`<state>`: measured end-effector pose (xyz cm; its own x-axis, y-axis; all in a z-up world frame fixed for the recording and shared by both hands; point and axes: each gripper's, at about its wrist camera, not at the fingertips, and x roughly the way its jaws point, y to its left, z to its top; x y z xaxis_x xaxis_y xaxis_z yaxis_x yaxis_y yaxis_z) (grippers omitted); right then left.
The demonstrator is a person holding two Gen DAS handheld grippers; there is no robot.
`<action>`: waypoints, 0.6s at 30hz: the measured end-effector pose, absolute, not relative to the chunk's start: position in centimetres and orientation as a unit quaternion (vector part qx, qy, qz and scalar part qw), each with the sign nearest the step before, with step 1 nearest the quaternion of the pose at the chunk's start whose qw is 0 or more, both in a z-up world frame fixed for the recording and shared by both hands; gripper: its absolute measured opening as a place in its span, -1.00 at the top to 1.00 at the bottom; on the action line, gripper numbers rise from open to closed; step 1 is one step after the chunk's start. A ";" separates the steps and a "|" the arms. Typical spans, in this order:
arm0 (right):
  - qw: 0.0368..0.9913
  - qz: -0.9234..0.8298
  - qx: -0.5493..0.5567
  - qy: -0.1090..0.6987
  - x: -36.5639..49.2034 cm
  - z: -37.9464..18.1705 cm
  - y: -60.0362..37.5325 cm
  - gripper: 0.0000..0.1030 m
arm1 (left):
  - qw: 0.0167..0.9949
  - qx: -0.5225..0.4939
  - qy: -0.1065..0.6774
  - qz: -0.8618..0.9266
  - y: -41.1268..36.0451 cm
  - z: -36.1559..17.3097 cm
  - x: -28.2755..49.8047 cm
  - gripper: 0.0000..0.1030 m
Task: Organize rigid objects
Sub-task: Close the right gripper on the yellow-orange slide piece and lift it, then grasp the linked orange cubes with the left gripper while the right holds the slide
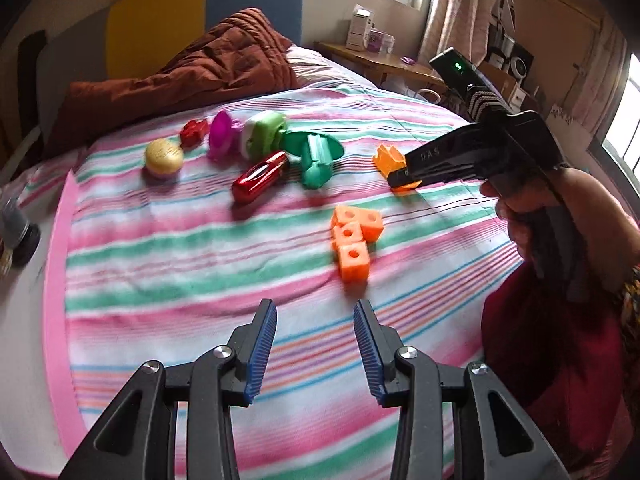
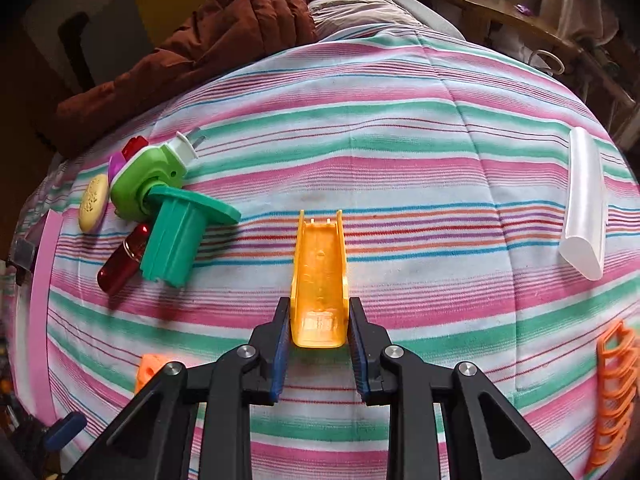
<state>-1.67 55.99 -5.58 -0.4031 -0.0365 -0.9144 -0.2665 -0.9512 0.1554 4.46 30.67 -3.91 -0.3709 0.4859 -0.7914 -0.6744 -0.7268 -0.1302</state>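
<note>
Right grip on, sorting barely begun

Striped bed (image 2: 400, 152) carries everything. Toy cluster (image 1: 256, 148) upper left looks grouped, prob. done. Orange cube block (image 1: 354, 240), white tube (image 2: 584, 208), orange rack (image 2: 616, 396) still loose. Right gripper (image 2: 319, 332) fingers pinch yellow chute (image 2: 319, 272), frame centre. Left gripper (image 1: 315, 344) fingers wide, empty.

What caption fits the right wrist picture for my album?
Right tool shut on an orange chute piece lying on the striped bedspread.
</note>
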 end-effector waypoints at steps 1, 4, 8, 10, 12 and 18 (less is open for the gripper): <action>0.070 0.825 -0.543 0.139 -1.7 -5.6 56.0 0.47 | 0.356 -0.435 0.114 0.819 31.5 -4.0 4.3 0.22; 0.071 0.826 -0.543 0.137 -1.7 -5.6 56.0 0.46 | 0.362 -0.427 0.134 0.818 33.5 -4.1 3.9 0.22; 0.074 0.829 -0.536 0.141 -2.3 -5.5 56.3 0.25 | 0.364 -0.421 0.147 0.818 35.1 -4.3 3.6 0.22; 0.084 0.831 -0.535 0.124 -2.7 -5.6 56.3 0.25 | 0.362 -0.425 0.148 0.816 35.5 -4.6 3.3 0.22; 0.090 0.834 -0.532 0.119 -2.8 -5.6 56.4 0.27 | 0.359 -0.424 0.149 0.818 35.8 -4.9 3.1 0.22; 0.091 0.836 -0.529 0.114 -2.8 -5.6 56.6 0.48 | 0.357 -0.419 0.147 0.822 36.7 -5.8 2.8 0.22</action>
